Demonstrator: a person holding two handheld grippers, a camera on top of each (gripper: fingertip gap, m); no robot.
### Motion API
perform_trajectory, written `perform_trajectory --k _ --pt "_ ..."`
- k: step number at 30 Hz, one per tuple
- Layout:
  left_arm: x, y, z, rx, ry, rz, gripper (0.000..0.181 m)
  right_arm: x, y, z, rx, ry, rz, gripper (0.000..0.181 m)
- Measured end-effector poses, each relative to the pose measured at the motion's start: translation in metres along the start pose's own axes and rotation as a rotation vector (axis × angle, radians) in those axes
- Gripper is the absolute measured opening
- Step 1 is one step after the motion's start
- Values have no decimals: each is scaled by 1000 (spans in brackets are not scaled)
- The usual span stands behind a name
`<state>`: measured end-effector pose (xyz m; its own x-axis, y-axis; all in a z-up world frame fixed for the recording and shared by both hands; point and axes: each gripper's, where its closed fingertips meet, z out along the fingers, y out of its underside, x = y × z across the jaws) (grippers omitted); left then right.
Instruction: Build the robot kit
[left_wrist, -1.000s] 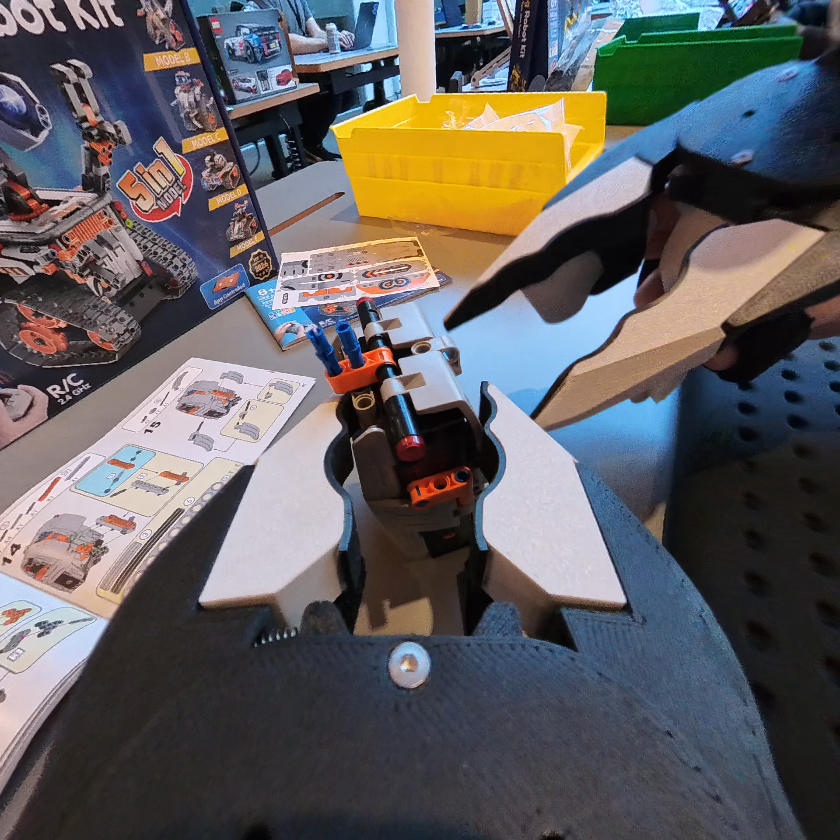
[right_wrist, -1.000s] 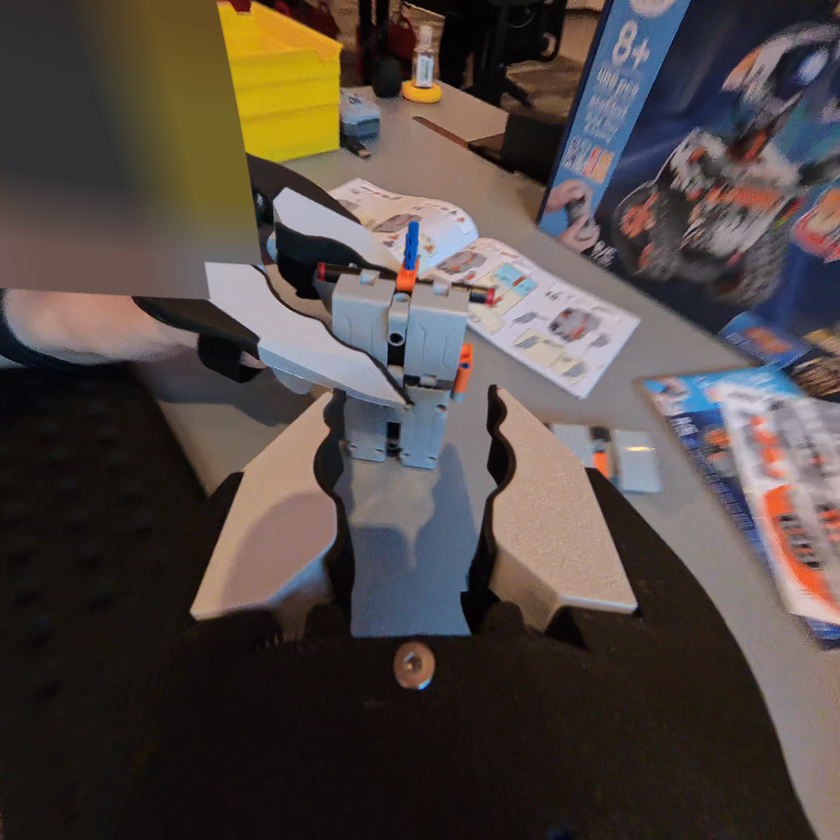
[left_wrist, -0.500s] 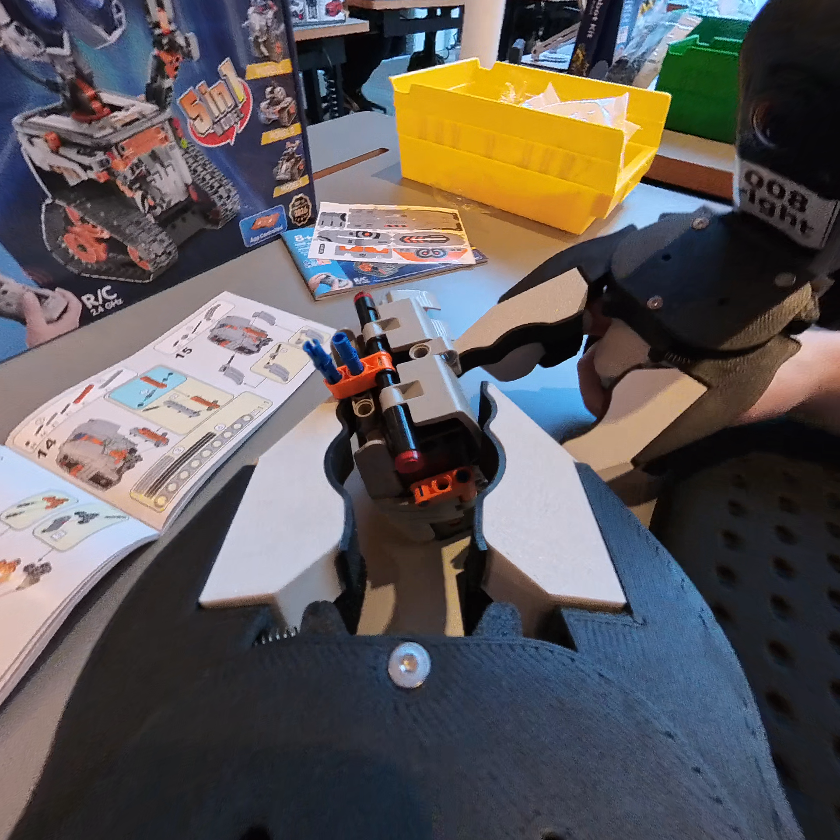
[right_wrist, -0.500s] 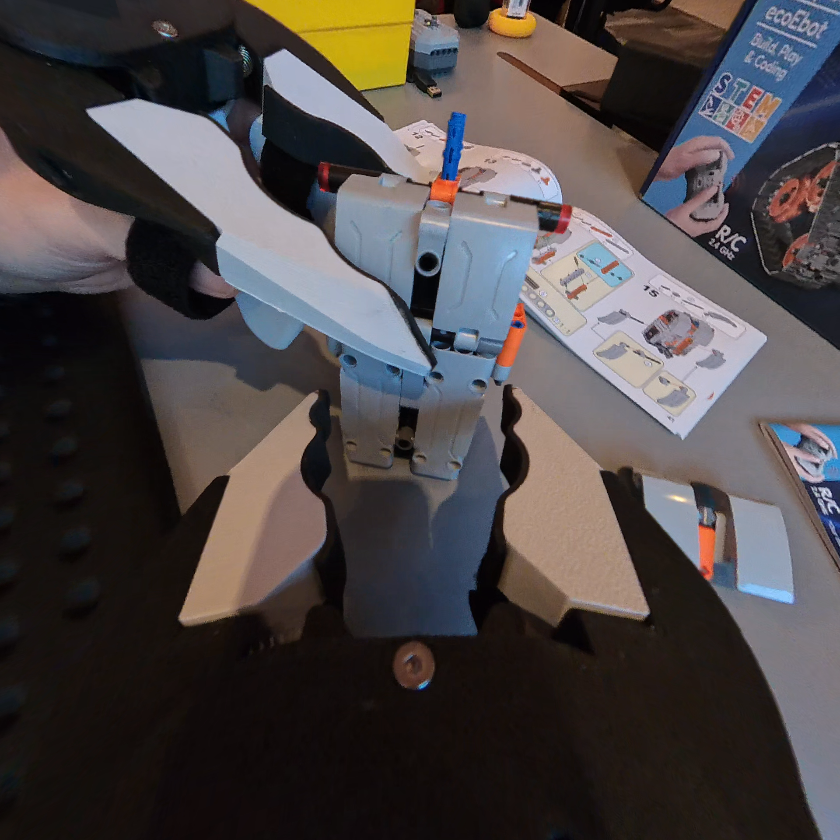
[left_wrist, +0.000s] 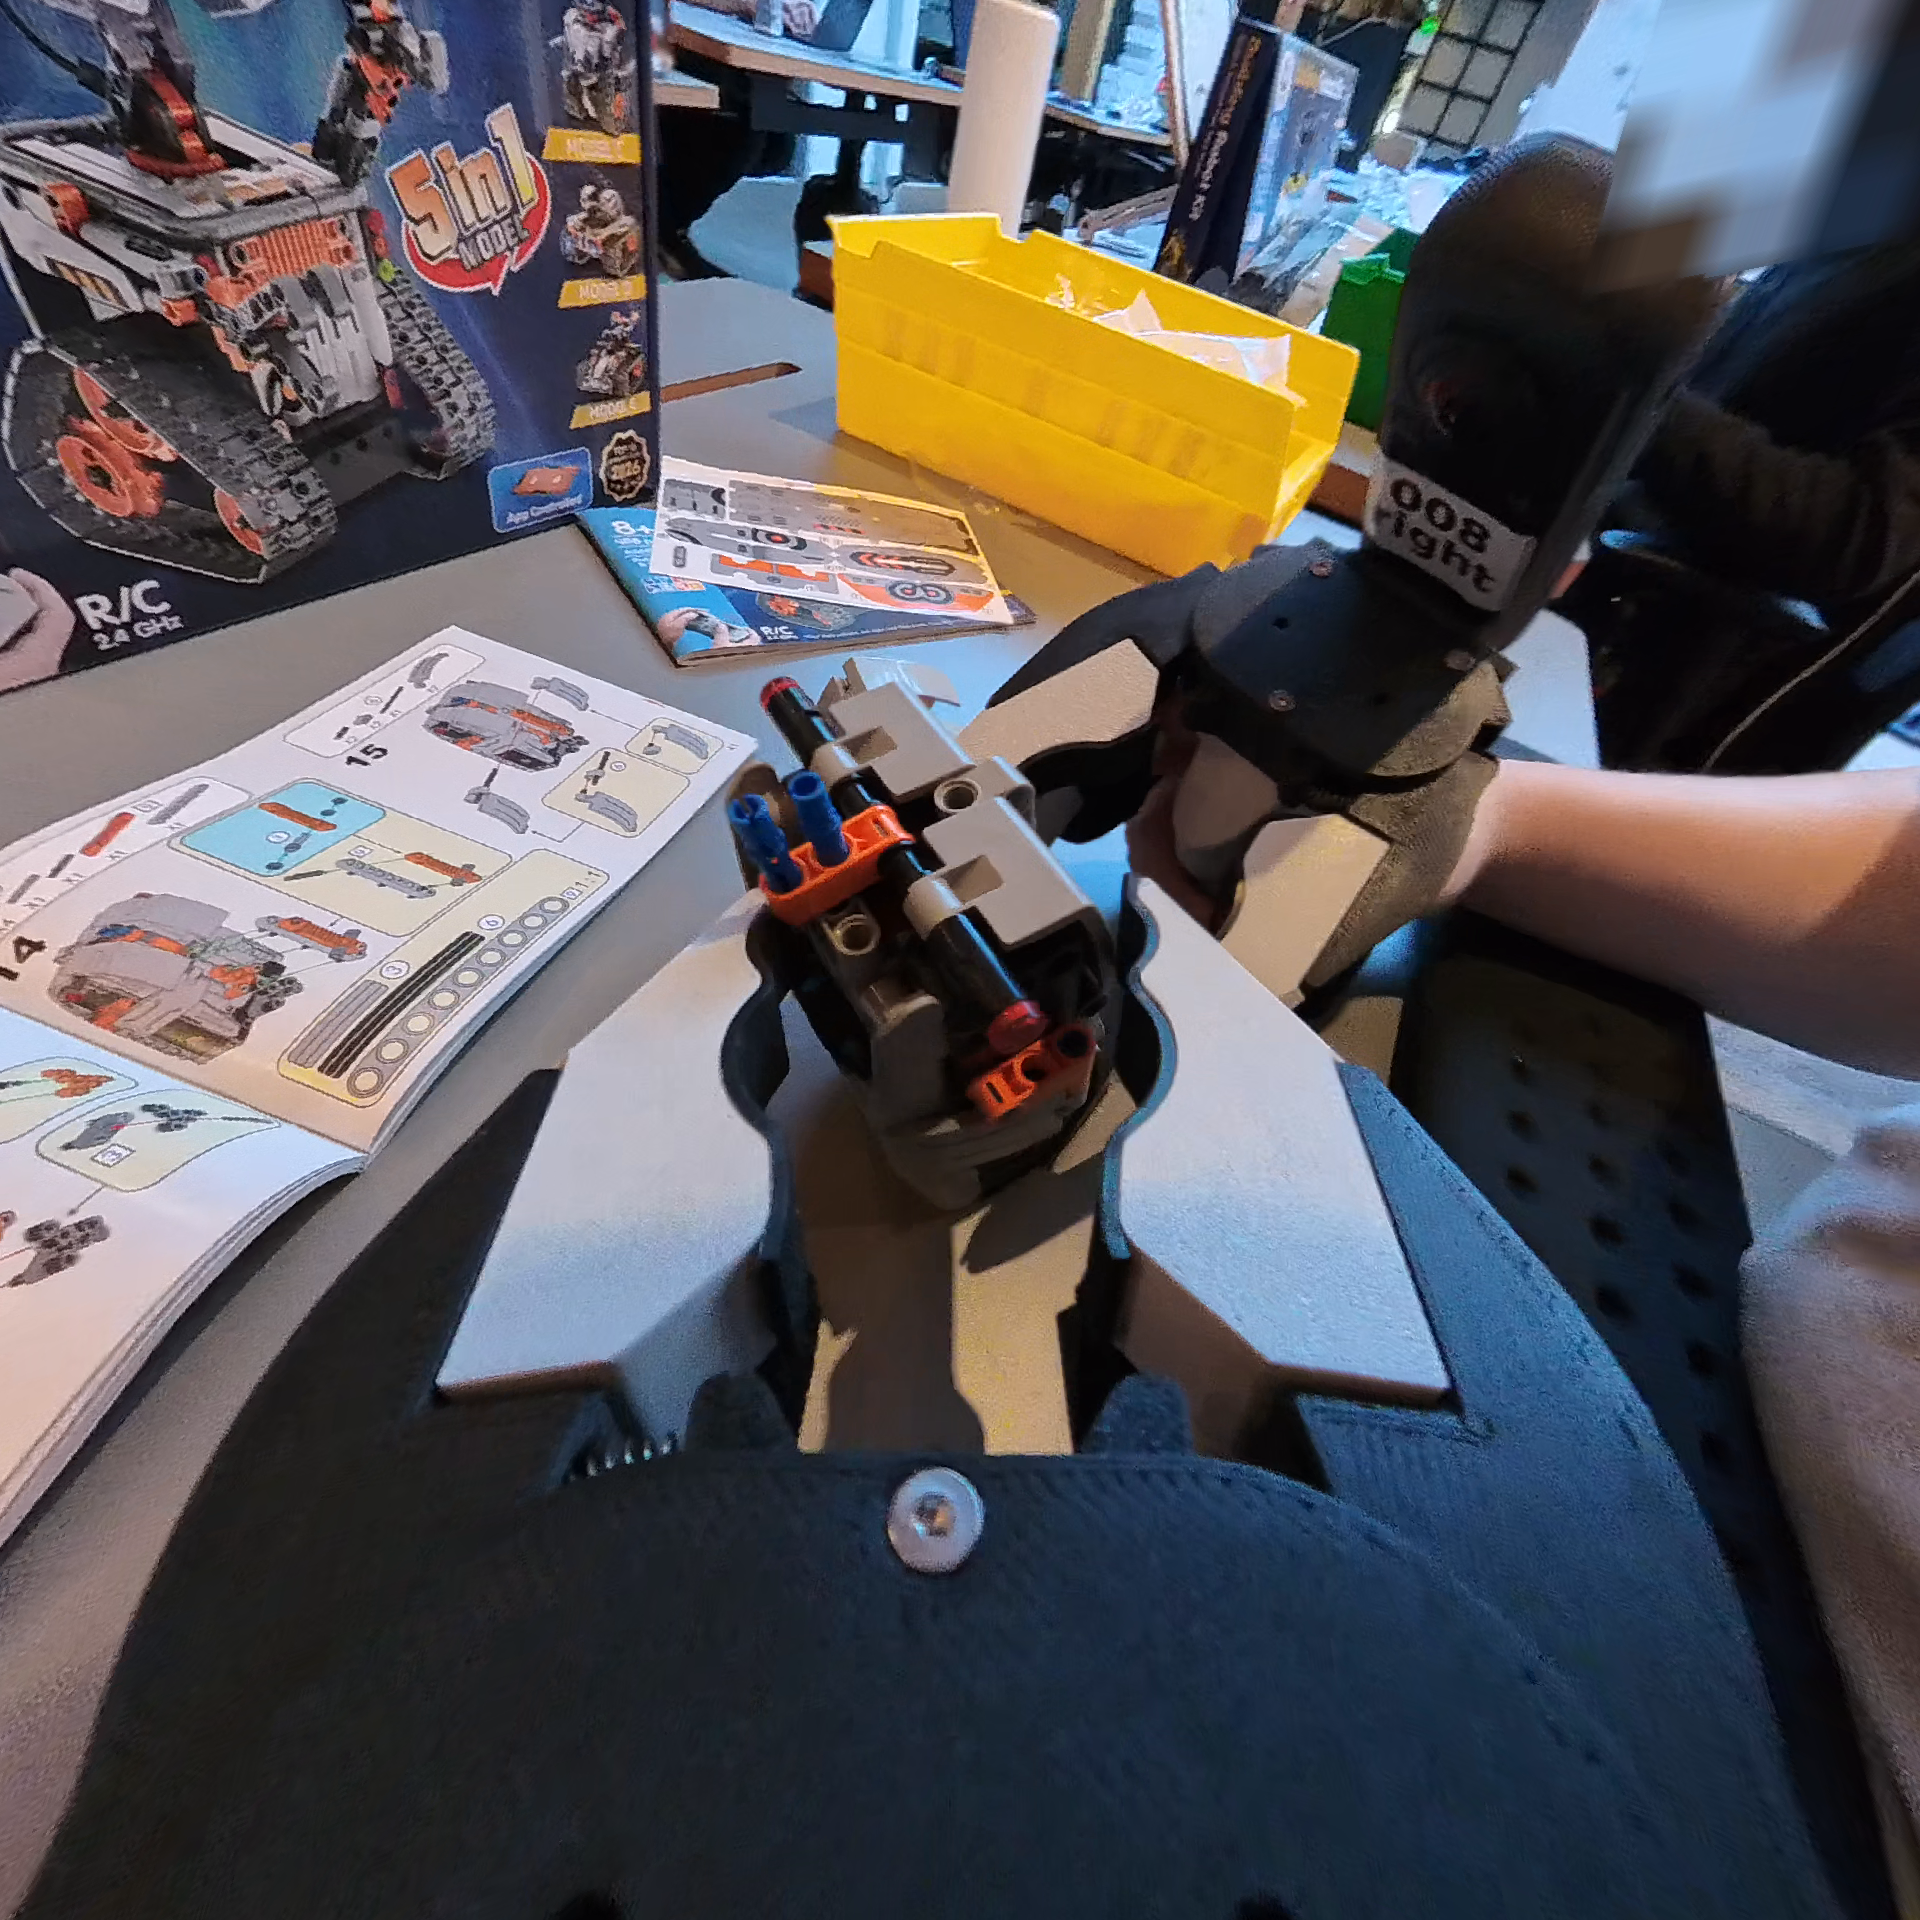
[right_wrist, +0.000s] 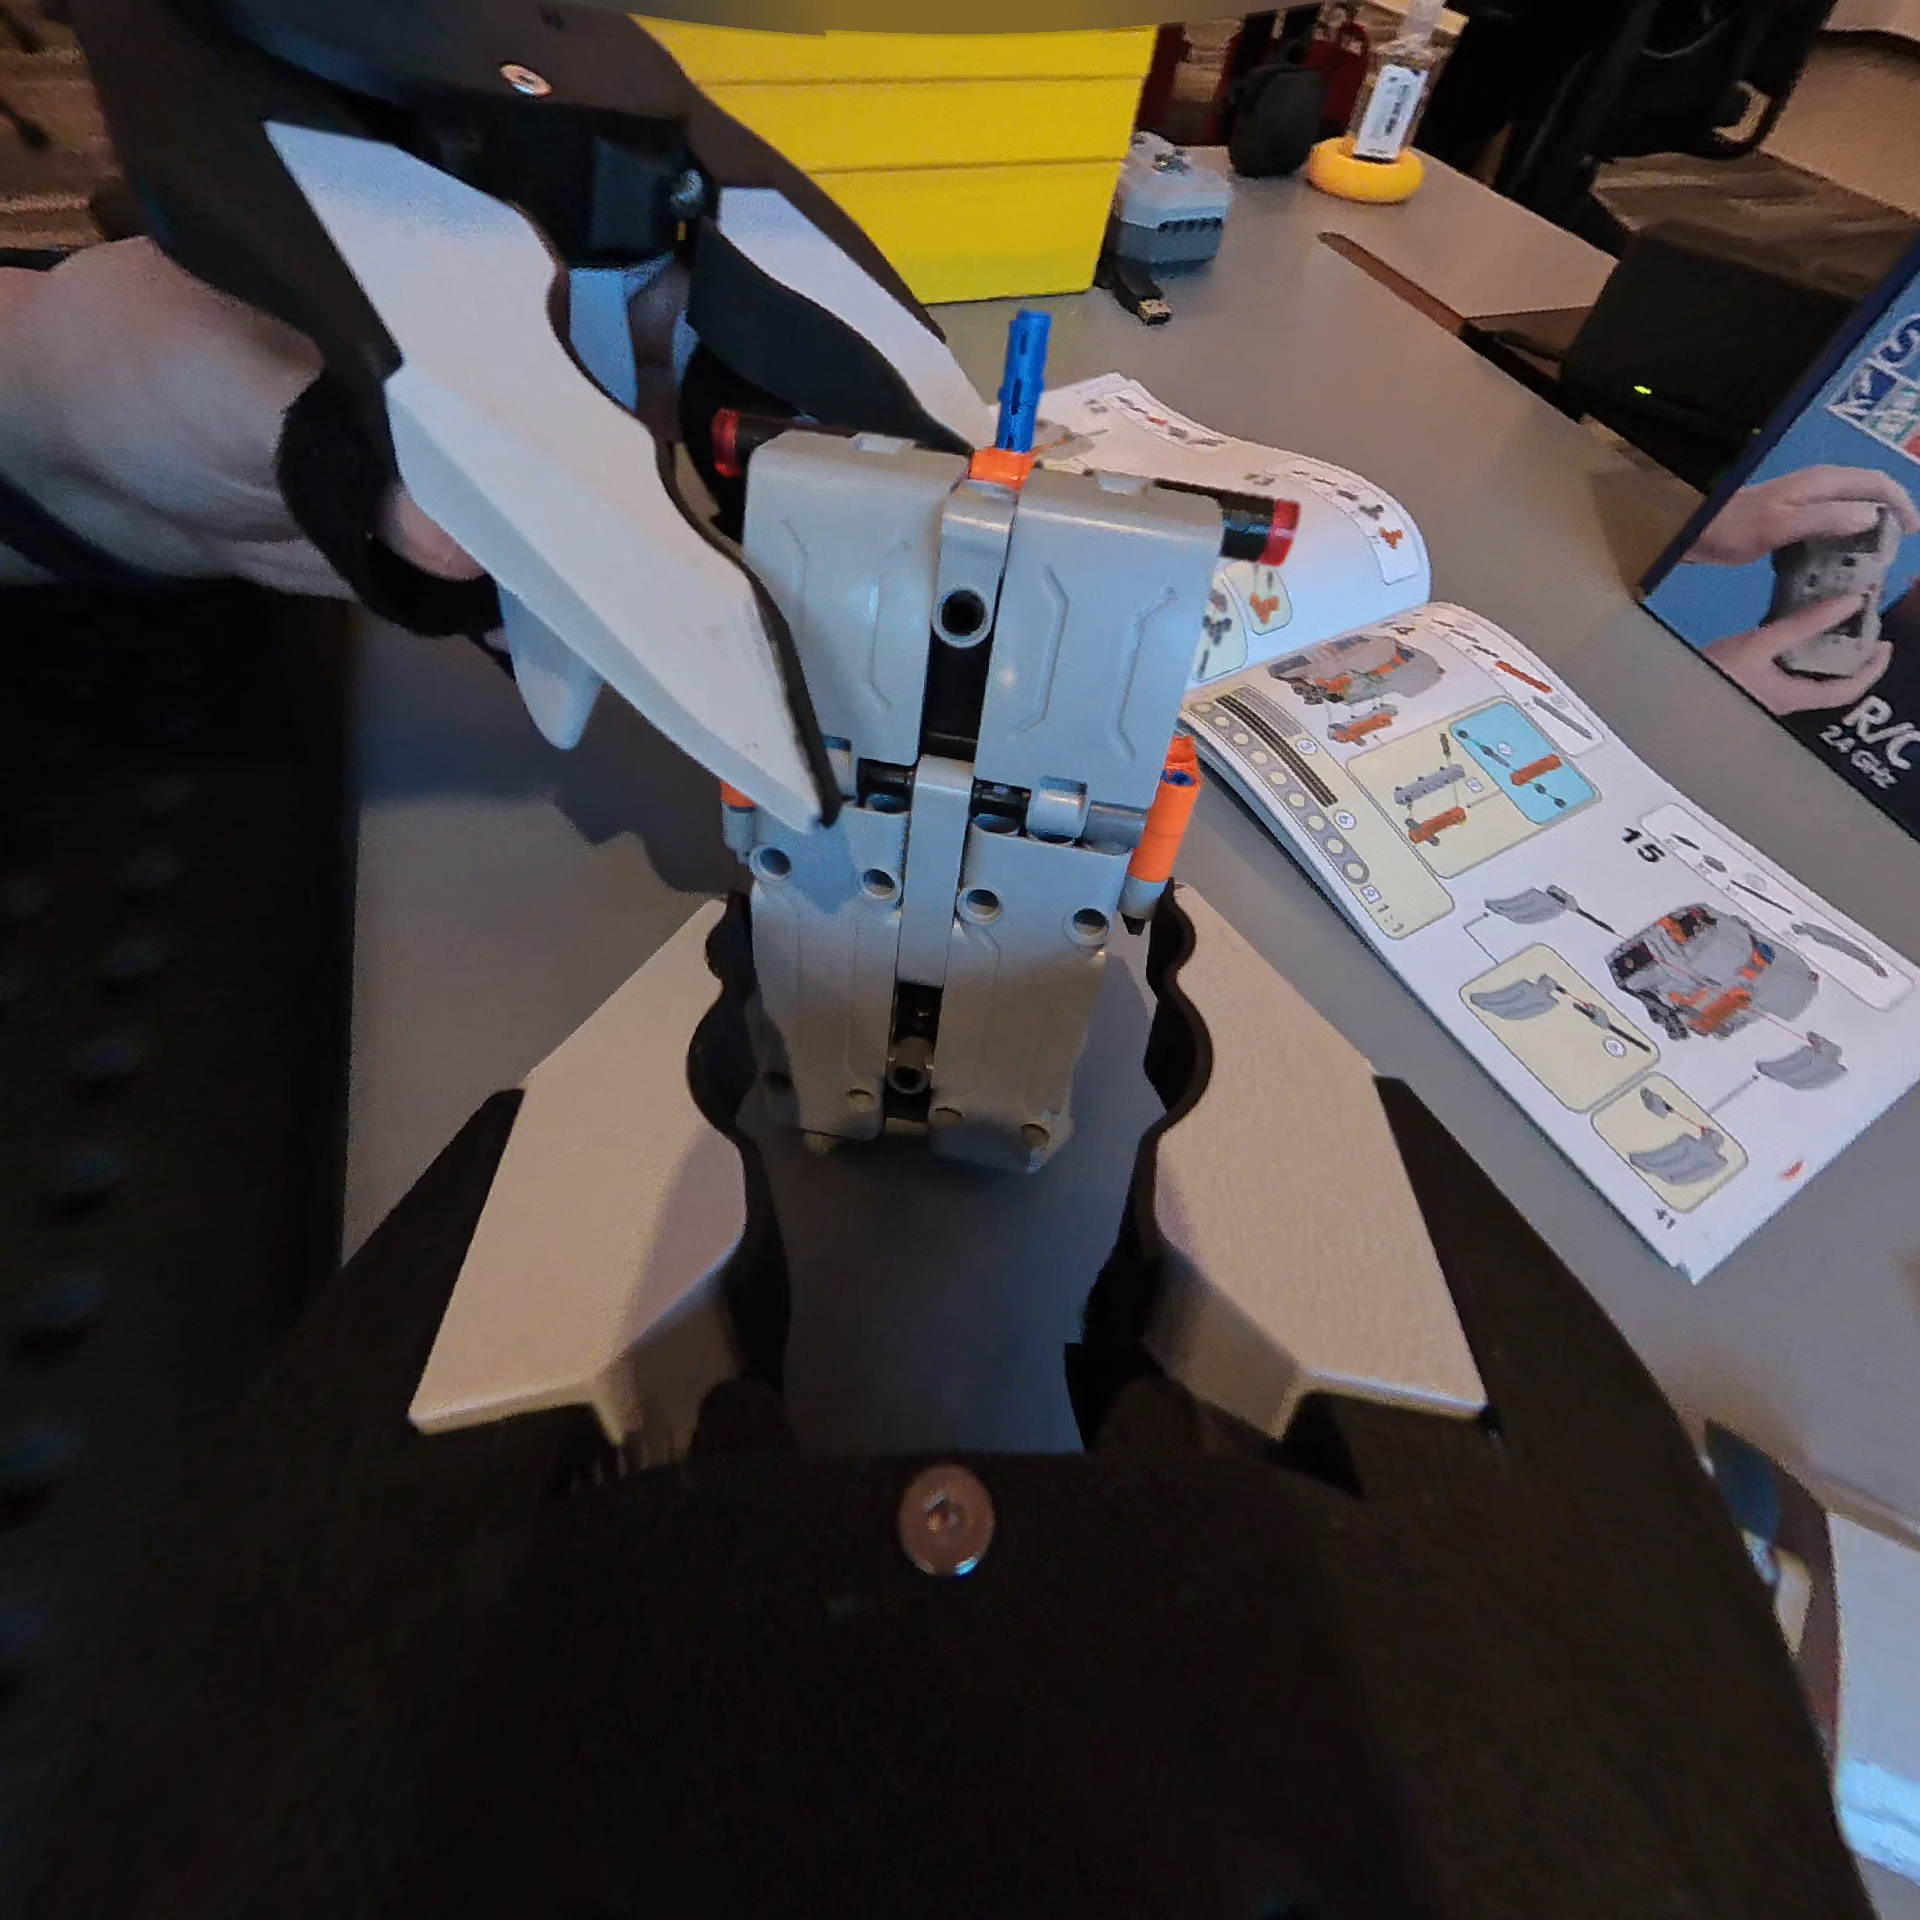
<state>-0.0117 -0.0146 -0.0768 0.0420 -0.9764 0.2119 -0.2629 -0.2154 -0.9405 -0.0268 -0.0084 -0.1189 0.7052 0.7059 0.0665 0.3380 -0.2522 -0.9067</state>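
Note:
A grey brick assembly (left_wrist: 935, 935) with a black axle, orange connectors and blue pins is clamped between the fingers of my left gripper (left_wrist: 940, 935). In the right wrist view the assembly (right_wrist: 935, 831) stands upright, with the left gripper's fingers (right_wrist: 582, 499) gripping its upper half from the left. My right gripper (right_wrist: 945, 935) is open. Its two fingers flank the assembly's lower end with a narrow gap on each side. In the left wrist view the right gripper's fingers (left_wrist: 1081, 696) reach around the assembly's far end.
An open instruction booklet (left_wrist: 312, 883) lies on the grey table (left_wrist: 675, 665) to the left. A big kit box (left_wrist: 260, 312) stands behind it. A sticker sheet (left_wrist: 821, 551) and a yellow bin (left_wrist: 1039, 416) are farther back. A black perforated mat (left_wrist: 1558, 1143) lies right. About 4 cm separates my left fingertips from my right.
My right gripper has moved in on the assembly, so its open fingers now straddle the lower end. My left gripper keeps its grip and has shifted slightly.

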Motion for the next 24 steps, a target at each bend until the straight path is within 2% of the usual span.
perform_trajectory --k 9,24 --pt "-4 -2 0 39 59 -62 62 5 0 0 9 -72 -27 76" --pt "-6 -5 1 85 123 -191 61 7 1 -2 14 -77 -23 76"
